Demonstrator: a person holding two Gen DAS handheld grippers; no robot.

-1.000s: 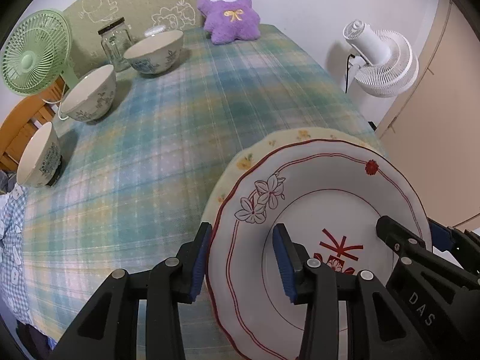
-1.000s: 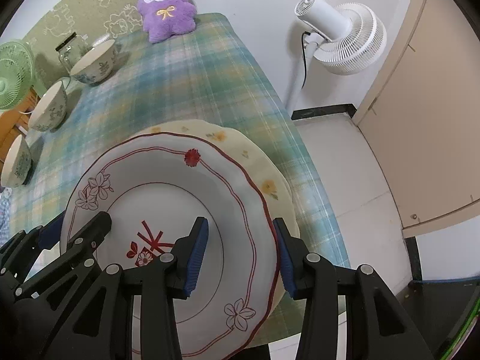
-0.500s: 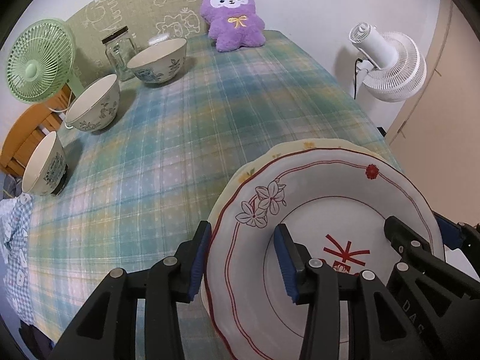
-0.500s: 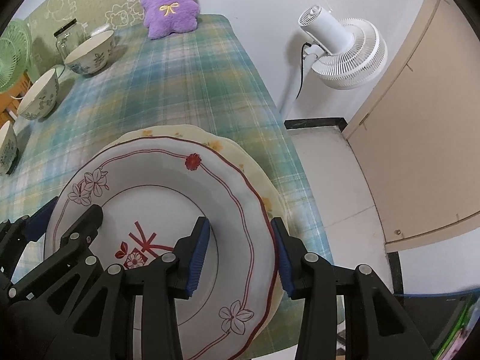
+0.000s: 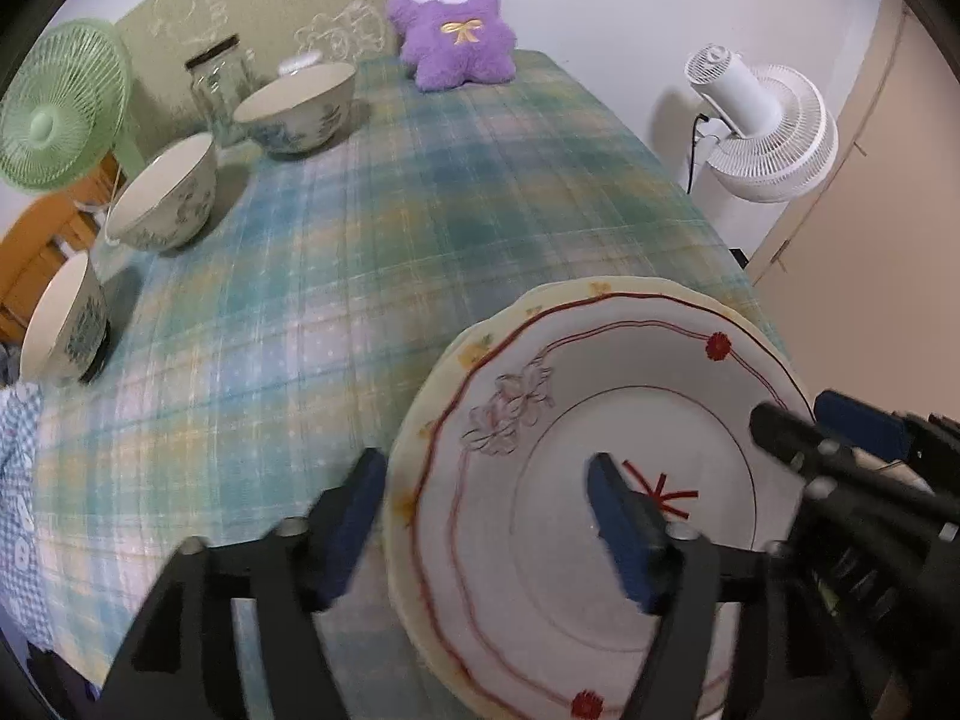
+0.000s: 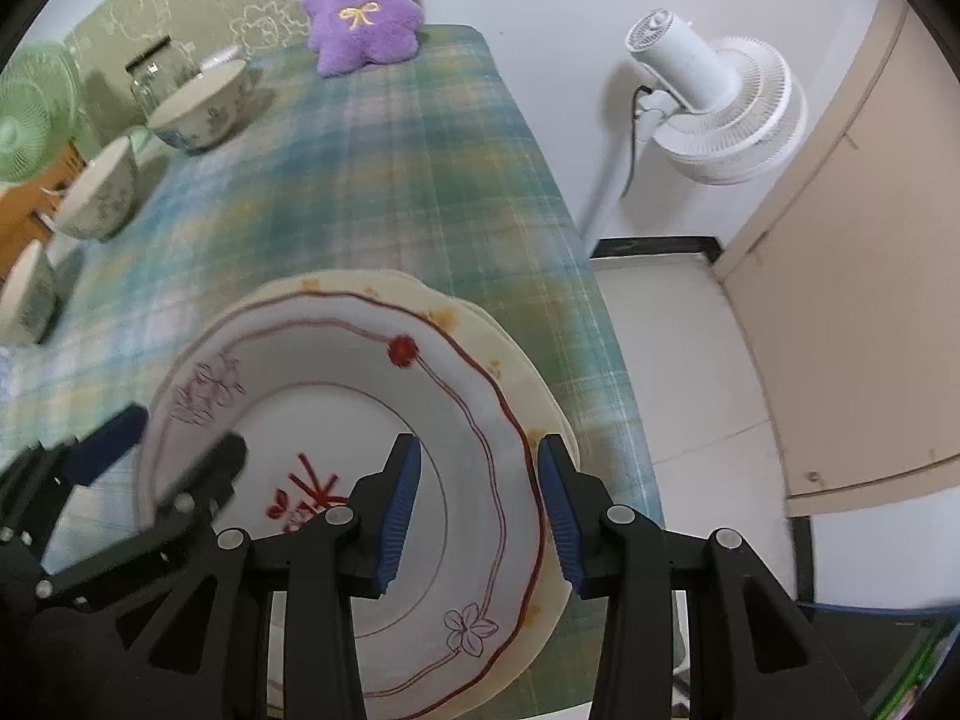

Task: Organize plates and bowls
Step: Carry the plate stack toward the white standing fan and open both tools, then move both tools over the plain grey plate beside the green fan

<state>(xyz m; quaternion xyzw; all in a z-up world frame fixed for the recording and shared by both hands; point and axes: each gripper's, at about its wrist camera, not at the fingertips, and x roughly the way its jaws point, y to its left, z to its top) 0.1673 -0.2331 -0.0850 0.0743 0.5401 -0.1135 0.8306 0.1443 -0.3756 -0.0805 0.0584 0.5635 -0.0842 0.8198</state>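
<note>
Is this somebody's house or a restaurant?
Most likely a room in somebody's house. A purple plush toy sits on a table with a plaid cloth, three patterned bowls stand along one side, and a white fan stands on the floor beside it.

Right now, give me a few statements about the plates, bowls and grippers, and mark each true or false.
1. The white plate lies on the yellow plate. True.
2. Three bowls stand along the table's left side. True.
3. The bowls are stacked. False: each stands apart.
4. The left gripper is clamped on the white plate. False: its jaws have just been opening and stand wide of the rim.
5. The right gripper straddles the white plate's rim. True.
</note>
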